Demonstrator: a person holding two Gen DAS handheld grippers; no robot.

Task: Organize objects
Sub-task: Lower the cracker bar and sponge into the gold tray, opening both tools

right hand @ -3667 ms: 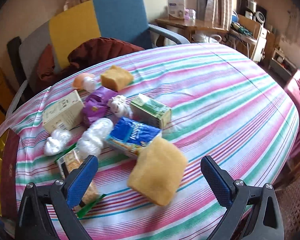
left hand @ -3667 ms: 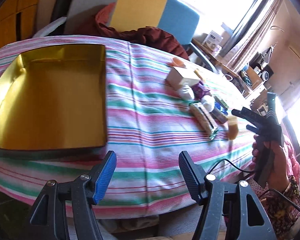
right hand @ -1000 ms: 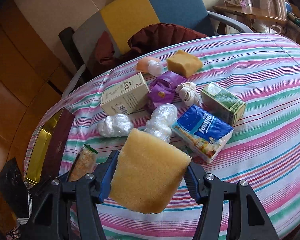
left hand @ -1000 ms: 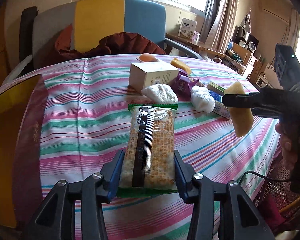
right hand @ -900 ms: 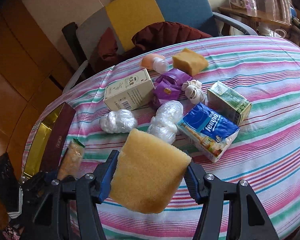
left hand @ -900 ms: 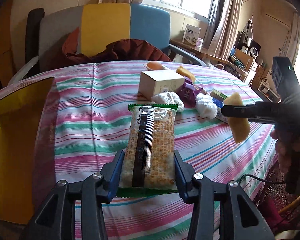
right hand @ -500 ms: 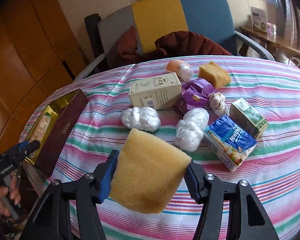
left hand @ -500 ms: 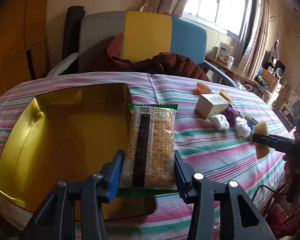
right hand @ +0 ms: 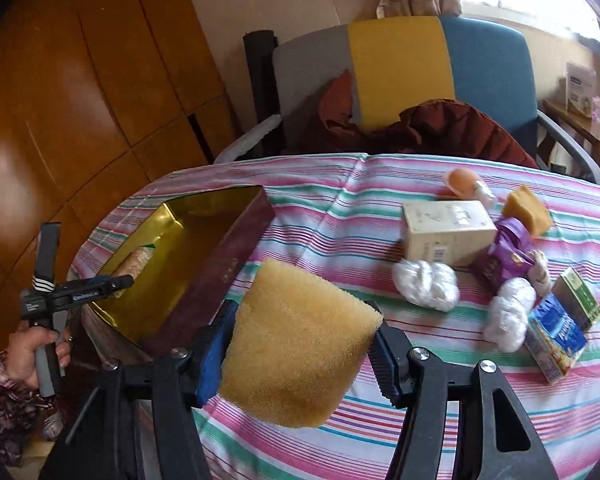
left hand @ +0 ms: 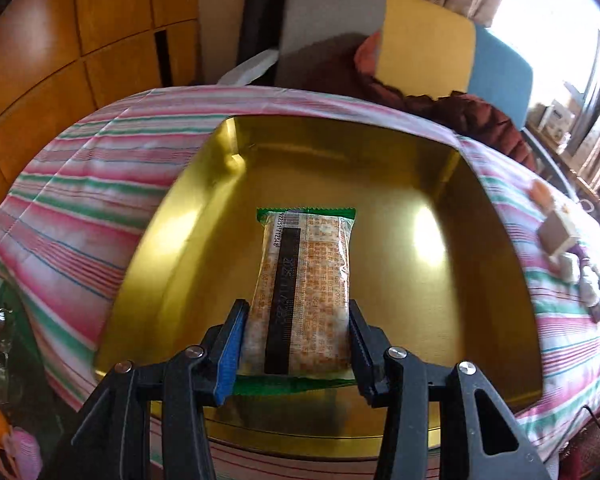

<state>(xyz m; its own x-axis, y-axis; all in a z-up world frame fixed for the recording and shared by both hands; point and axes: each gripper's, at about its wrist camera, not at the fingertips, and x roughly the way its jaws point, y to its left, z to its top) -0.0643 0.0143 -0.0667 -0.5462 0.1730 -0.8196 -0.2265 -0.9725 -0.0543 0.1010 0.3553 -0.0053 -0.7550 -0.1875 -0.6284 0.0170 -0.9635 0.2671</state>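
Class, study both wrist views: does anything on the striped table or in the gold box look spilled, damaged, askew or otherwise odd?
Nothing looks spilled or broken. The cracker packet is held level over the gold box by the left hand-held gripper. The sponge bulges, squeezed in the right hand-held gripper. The remaining items lie jumbled, unsorted.

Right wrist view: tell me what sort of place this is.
Most likely a lived-in home room, a living or dining area. A table under a striped tablecloth holds household odds and ends, an upholstered armchair with a brown garment thrown over it stands behind, and wood-panelled cabinets line the wall.
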